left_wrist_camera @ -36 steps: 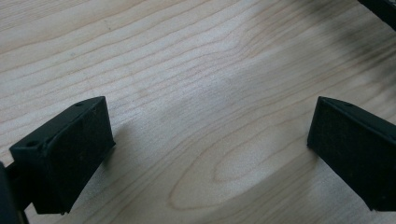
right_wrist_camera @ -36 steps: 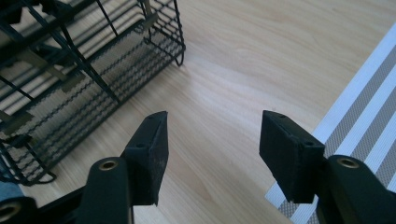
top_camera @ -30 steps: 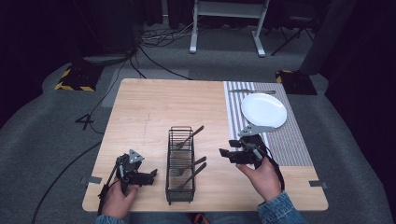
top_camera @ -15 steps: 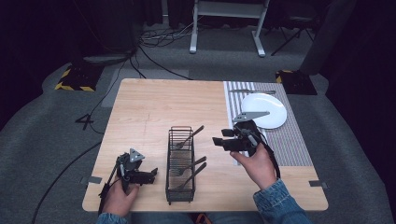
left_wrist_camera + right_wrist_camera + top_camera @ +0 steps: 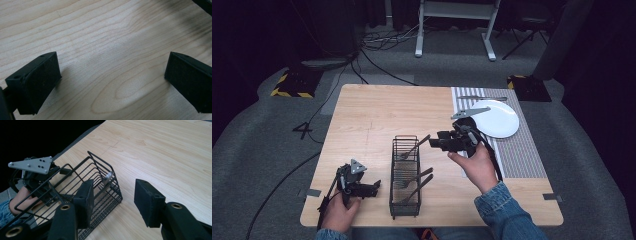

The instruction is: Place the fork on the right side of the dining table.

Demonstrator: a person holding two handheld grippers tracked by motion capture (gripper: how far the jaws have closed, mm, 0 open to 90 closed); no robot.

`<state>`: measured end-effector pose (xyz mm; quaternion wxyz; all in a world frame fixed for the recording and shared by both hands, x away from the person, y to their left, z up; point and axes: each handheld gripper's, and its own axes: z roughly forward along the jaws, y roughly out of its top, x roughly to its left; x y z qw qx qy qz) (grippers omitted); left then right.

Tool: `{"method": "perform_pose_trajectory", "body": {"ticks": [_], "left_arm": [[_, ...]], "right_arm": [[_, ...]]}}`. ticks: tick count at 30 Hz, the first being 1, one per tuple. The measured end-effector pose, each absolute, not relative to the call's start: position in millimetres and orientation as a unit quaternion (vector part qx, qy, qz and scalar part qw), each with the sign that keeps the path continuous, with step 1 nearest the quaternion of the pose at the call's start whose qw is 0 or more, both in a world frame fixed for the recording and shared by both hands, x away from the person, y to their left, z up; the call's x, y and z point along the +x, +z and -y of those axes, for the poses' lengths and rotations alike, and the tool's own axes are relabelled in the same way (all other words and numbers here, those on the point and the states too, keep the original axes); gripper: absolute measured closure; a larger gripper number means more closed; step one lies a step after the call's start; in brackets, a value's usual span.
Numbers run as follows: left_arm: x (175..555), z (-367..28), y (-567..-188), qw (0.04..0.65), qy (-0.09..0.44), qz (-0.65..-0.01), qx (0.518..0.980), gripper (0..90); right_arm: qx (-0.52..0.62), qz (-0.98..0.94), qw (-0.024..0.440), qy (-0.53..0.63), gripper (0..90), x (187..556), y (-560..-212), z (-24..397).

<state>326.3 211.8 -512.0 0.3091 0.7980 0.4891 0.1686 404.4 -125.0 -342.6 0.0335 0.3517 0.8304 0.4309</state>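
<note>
Right gripper point(image 5: 443, 141) jaws spread, empty, just right of wire basket point(image 5: 405, 176) far end (forks inside). Left gripper point(image 5: 373, 187) spread, empty, low over tabletop point(image 5: 377, 107) near front-left corner. White plate point(image 5: 497, 118) near right edge.

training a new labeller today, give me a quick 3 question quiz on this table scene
1. True or false: the round white plate lies on the grey striped mat.
2. Which gripper is nearer the black wire cutlery basket's far end? A) left gripper B) right gripper
3. Fill in: both grippers' jaws stand ____, holding nothing.

Key
1. True; the plate sits at the mat's far part.
2. B; the right gripper hovers by the far fork handle, while the left rests on the light wooden table near the person.
3. open
</note>
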Motion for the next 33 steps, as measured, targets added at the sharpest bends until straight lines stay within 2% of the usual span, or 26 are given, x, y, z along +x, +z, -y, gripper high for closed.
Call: {"method": "perform_pose_trajectory", "body": {"ticks": [13, 16, 20, 23, 33], "left_arm": [[326, -212, -512, 0.309, 0.169, -0.489, 0.798, 0.2], [326, -212, -512, 0.309, 0.169, -0.489, 0.798, 0.3], [326, -212, -512, 0.309, 0.169, -0.489, 0.798, 0.3], [326, -212, -512, 0.309, 0.169, -0.489, 0.798, 0.3], [326, -212, -512, 0.309, 0.168, -0.489, 0.798, 0.3]], "right_arm": [[0.352, -0.836, 0.029, 0.421, 58.6, 415, -346, 103], [0.354, -0.837, 0.027, 0.416, 62.4, 416, -347, 100], [0.354, -0.843, 0.019, 0.404, 75.0, 418, -350, 96], [0.353, -0.844, 0.017, 0.403, 79.7, 418, -349, 96], [0.344, -0.844, 0.032, 0.409, 86.4, 413, -340, 93]]}}
